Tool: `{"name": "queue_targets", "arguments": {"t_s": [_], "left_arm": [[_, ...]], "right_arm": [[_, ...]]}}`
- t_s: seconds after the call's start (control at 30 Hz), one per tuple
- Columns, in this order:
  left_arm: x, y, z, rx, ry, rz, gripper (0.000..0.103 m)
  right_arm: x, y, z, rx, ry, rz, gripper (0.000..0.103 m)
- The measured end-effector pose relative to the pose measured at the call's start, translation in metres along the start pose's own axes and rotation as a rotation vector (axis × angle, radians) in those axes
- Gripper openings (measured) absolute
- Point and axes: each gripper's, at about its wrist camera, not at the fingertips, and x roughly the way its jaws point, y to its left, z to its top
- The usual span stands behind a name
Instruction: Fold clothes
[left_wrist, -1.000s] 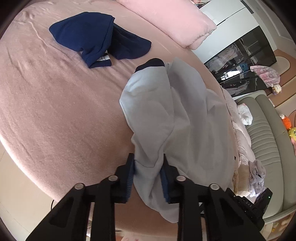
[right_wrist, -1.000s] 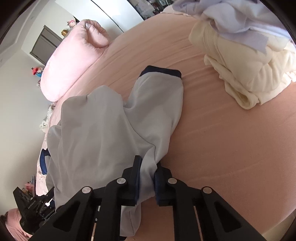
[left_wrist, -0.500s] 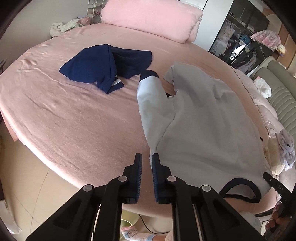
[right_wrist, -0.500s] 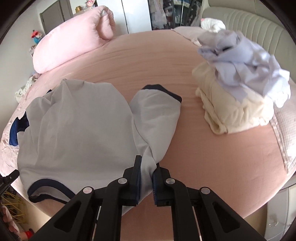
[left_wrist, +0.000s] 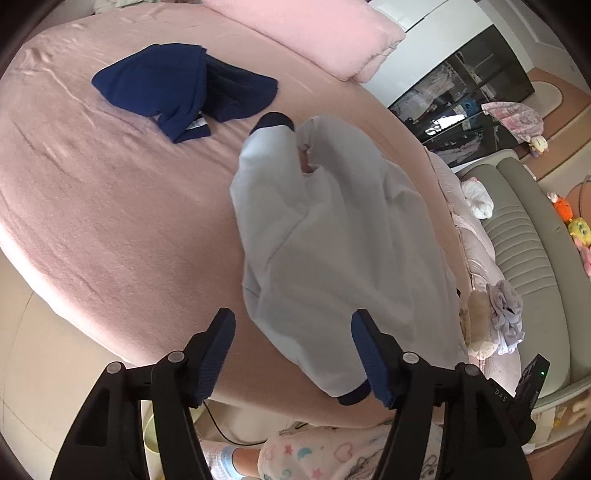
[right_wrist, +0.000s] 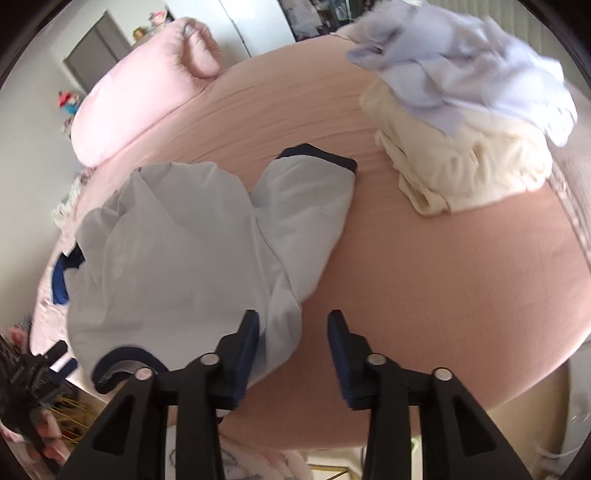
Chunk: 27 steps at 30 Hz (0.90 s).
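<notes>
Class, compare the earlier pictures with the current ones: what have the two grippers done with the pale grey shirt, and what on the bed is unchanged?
Both grippers have let go. The left gripper and right gripper, earlier clamped on the pale grey shirt with navy trim, are opening their jaws, and the shirt lies released on the pink bed. The crumpled navy garment, pink pillow and cream and lilac laundry pile stayed put.

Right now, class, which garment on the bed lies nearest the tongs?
The pale grey shirt with navy trim, spread at the bed's near edge by both tongs; the navy garment and cream pile lie farther off.
</notes>
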Motion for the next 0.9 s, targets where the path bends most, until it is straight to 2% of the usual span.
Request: {"name": "queue_targets", "arguments": {"t_s": [0.1, 0.23, 0.3, 0.4, 0.57, 0.63, 0.67, 0.7, 0.73, 0.77, 0.8, 0.83, 0.9], "left_arm": [[0.009, -0.007, -0.004, 0.009, 0.038, -0.004, 0.063], [0.023, -0.003, -0.014, -0.062, 0.089, -0.056, 0.063], [0.025, 0.000, -0.020, -0.101, 0.088, -0.084, 0.063], [0.024, -0.004, -0.022, -0.104, 0.068, -0.085, 0.063], [0.029, -0.014, -0.018, -0.079, 0.083, -0.074, 0.063], [0.034, -0.019, -0.017, -0.062, 0.083, -0.051, 0.063], [0.035, -0.021, -0.018, -0.047, 0.076, -0.037, 0.063], [0.035, -0.024, -0.020, -0.030, 0.063, -0.018, 0.062], [0.035, -0.027, -0.022, -0.013, 0.050, 0.010, 0.053], [0.034, -0.030, -0.024, 0.007, 0.035, 0.060, 0.034], [0.034, -0.033, -0.026, 0.030, 0.022, 0.125, 0.022], [0.034, -0.034, -0.028, 0.045, 0.016, 0.166, 0.014], [0.034, -0.034, -0.030, 0.060, 0.013, 0.178, 0.014]], "right_arm": [[-0.006, -0.016, -0.006, 0.062, 0.010, 0.076, 0.041], [-0.001, -0.023, -0.011, 0.109, 0.049, 0.195, 0.041], [0.002, -0.020, -0.015, 0.103, 0.068, 0.209, 0.041], [0.011, -0.010, -0.019, 0.069, 0.094, 0.259, 0.041], [0.022, 0.012, -0.015, -0.006, 0.111, 0.233, 0.040], [0.018, 0.013, -0.015, -0.024, 0.099, 0.219, 0.032], [0.016, 0.013, -0.016, -0.033, 0.094, 0.212, 0.019], [0.015, 0.012, -0.016, -0.038, 0.089, 0.196, 0.011], [0.014, 0.012, -0.016, -0.043, 0.083, 0.180, 0.009], [0.013, 0.012, -0.016, -0.049, 0.077, 0.161, 0.007], [0.013, 0.014, -0.016, -0.057, 0.070, 0.131, 0.005], [0.013, 0.015, -0.016, -0.064, 0.062, 0.102, 0.005], [0.012, 0.014, -0.017, -0.073, 0.058, 0.064, 0.004]]}}
